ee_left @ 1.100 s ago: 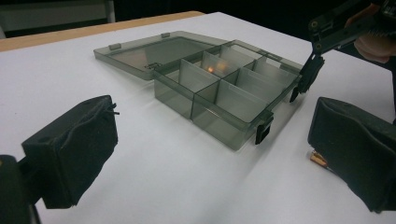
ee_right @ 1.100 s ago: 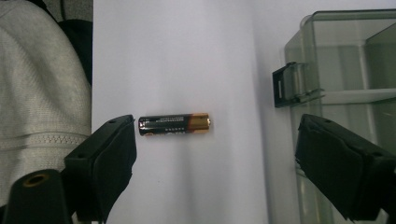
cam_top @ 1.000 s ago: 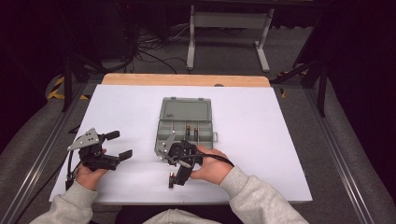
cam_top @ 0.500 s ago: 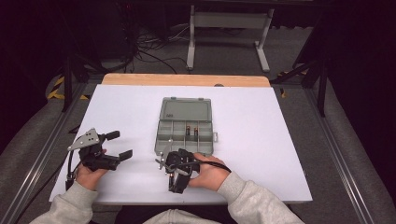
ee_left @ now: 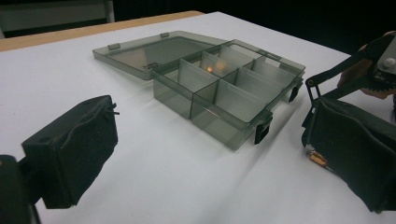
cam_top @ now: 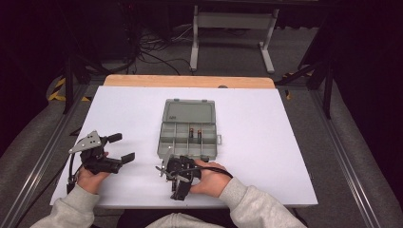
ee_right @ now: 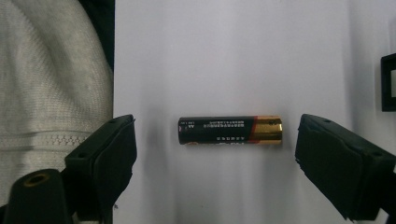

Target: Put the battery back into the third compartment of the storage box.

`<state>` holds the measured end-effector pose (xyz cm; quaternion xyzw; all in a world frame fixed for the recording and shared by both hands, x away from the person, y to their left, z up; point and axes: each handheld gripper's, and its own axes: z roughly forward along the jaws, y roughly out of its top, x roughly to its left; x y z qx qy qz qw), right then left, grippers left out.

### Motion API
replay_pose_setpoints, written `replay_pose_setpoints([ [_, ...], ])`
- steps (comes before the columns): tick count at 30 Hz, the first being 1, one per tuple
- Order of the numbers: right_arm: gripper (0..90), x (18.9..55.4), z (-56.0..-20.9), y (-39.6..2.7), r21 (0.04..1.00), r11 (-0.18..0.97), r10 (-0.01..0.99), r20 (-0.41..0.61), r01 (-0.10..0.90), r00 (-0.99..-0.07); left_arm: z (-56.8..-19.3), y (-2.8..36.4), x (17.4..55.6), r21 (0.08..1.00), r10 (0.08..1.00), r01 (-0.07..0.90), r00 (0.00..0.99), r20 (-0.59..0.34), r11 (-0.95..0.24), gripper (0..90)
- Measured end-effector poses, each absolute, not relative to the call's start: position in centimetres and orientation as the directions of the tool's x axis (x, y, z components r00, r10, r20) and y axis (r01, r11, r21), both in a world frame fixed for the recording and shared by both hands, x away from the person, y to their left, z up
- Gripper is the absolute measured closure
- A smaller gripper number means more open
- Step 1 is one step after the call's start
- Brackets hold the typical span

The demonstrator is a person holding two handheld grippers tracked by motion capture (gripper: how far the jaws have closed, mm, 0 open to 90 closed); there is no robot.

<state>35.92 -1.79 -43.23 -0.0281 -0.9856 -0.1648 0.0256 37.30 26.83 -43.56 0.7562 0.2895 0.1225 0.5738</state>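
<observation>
From the high view, the right hand-held gripper (cam_top: 177,183) points down at the near edge of the white table (cam_top: 266,142), just in front of the open grey box (cam_top: 187,130). Two batteries (cam_top: 195,133) already lie in a middle compartment beyond it, so part of the sorting looks done. The left hand-held gripper (cam_top: 119,148) rests off to the side of the box, its jaws spread wide and holding nothing. Past the table lie a dark floor, cables and a metal stand (cam_top: 230,33).

In the left gripper view, the box (ee_left: 219,88) lies ahead between the two open jaws, its lid laid flat behind it and the near compartments bare. The right hand-held gripper (ee_left: 373,70) sits at the far edge.

In the right gripper view, one battery (ee_right: 230,130) lies crosswise on the table (ee_right: 233,46) between the wide-open jaws, with clear gaps at both ends, so it is not yet gripped. Closing on it, lifting it and placing it in the box appear to be what is left. A grey sleeve (ee_right: 51,79) lies beside one jaw.
</observation>
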Motion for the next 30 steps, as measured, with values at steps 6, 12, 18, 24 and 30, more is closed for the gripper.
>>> replay_pose_setpoints([
  [6, 19.3, 35.87, -43.41, -1.53, 0.331, 0.942, 0.038, 0.037, 0.048, -0.999, -43.56, 26.83, 37.30, 0.939, 0.578, 0.297, 0.802, -0.147, -0.173, 2.0],
  [12, 25.8, 35.84, -43.37, -1.40, 0.333, 0.941, 0.054, 0.034, 0.062, -0.998, -43.56, 26.83, 37.29, 0.939, 0.579, 0.297, 0.802, -0.147, -0.173, 2.0],
  [18, 35.7, 35.68, -43.37, -1.27, 0.333, 0.942, 0.039, 0.007, 0.039, -0.999, -43.56, 26.83, 37.31, 0.938, 0.576, 0.298, 0.804, -0.147, -0.176, 2.0],
  [24, 41.2, 35.78, -43.21, -1.32, 0.326, 0.944, 0.042, 0.001, 0.040, -0.999, -43.57, 26.82, 37.30, 0.940, 0.579, 0.297, 0.802, -0.149, -0.170, 2.0],
  [30, 41.3, 35.98, -42.55, -1.54, 0.346, 0.938, 0.027, 0.011, 0.029, -1.000, -43.58, 26.81, 37.31, 0.939, 0.579, 0.298, 0.802, -0.149, -0.170, 2.0],
])
